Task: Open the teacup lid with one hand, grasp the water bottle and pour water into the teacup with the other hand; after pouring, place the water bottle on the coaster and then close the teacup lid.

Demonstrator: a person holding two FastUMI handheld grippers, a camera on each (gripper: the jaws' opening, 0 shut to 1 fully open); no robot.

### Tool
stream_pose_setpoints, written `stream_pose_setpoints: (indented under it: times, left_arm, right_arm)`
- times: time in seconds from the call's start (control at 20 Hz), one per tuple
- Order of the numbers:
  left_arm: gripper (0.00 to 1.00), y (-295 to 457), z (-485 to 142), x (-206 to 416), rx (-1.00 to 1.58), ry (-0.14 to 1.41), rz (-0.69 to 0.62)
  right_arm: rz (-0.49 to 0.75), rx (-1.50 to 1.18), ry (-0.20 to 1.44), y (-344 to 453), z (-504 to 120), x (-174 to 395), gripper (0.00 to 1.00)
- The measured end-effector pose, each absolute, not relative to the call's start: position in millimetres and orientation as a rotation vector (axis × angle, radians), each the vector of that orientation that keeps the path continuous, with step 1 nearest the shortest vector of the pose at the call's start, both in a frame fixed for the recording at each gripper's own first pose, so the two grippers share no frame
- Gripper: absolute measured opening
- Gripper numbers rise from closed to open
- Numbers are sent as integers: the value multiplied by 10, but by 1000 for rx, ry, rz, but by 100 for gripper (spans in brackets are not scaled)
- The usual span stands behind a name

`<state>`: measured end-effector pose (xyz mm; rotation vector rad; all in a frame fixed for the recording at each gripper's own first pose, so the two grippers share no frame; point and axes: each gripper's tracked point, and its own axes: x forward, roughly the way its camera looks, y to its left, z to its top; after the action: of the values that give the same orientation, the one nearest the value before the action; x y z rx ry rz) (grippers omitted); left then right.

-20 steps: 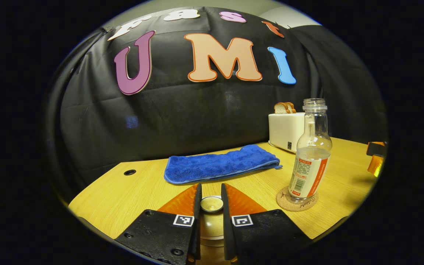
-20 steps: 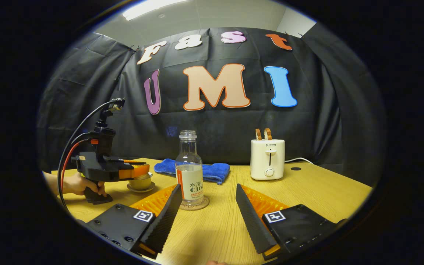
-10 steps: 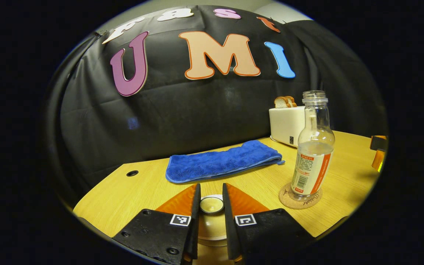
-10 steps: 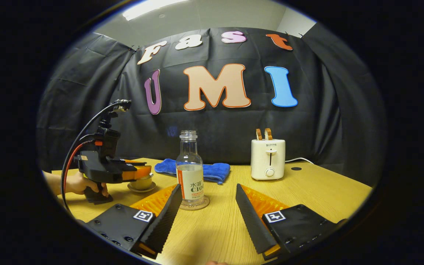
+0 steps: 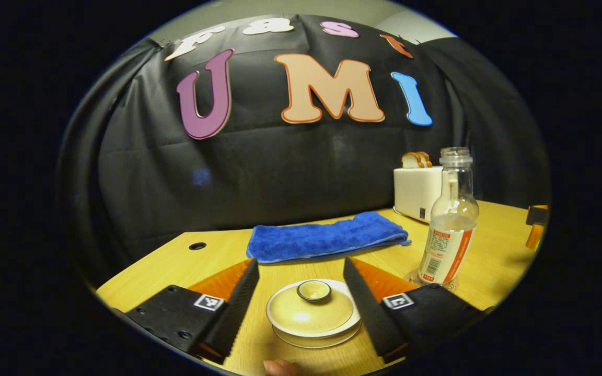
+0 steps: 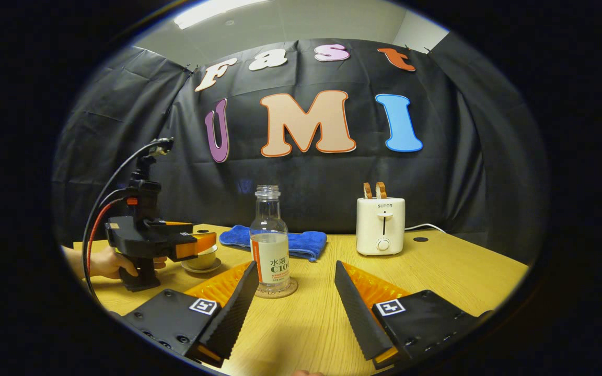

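The table (image 6: pixel 437 271) carries everything, and the water bottle (image 6: pixel 269 237) serves as the landmark: it stands upright, uncapped and partly filled, on the round coaster (image 6: pixel 276 290) near the table's middle. Behind the bottle to its right is the toaster (image 6: pixel 380 224) with bread slices in its slots. Directly behind the bottle lies the folded blue towel (image 6: pixel 290 243). The left tool (image 5: pixel 301 297) is left of the bottle, spread wide on either side of the teacup (image 5: pixel 311 313) without touching it. The lid (image 5: pixel 309 308) sits closed on the teacup, which rests on its saucer. The right tool (image 6: pixel 293 297) is in front of the bottle, released and holding nothing.
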<state>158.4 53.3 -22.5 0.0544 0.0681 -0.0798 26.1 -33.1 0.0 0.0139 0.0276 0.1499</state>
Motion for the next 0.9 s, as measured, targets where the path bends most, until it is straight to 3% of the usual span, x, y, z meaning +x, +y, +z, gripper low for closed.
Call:
stream_pose_setpoints:
  times: [0.1, 0.15, 0.3, 0.35, 0.45, 0.5, 0.9]
  left_arm:
    - [97, 583, -78, 1522, -28, 0, -75]
    - [99, 594, -172, 1489, 0, 42, -65]
    - [94, 596, -141, 1359, -8, 34, -38]
    - [96, 583, -121, 1298, -14, 26, -38]
    - [95, 565, -124, 1188, -12, 25, -27]
    - [95, 551, -119, 1110, -7, 28, -19]
    - [96, 263, -72, 412, -7, 20, -14]
  right_arm:
    - [135, 13, 26, -361, 2, 265, 88]
    - [129, 13, 27, -371, 4, 269, 93]
    - [72, 10, 24, -476, 11, 272, 93]
    - [65, 11, 24, -478, 15, 265, 89]
    - [67, 11, 25, -418, 6, 232, 93]
    - [67, 10, 24, -401, 7, 212, 88]
    - [-7, 9, 21, -232, 19, -37, 93]
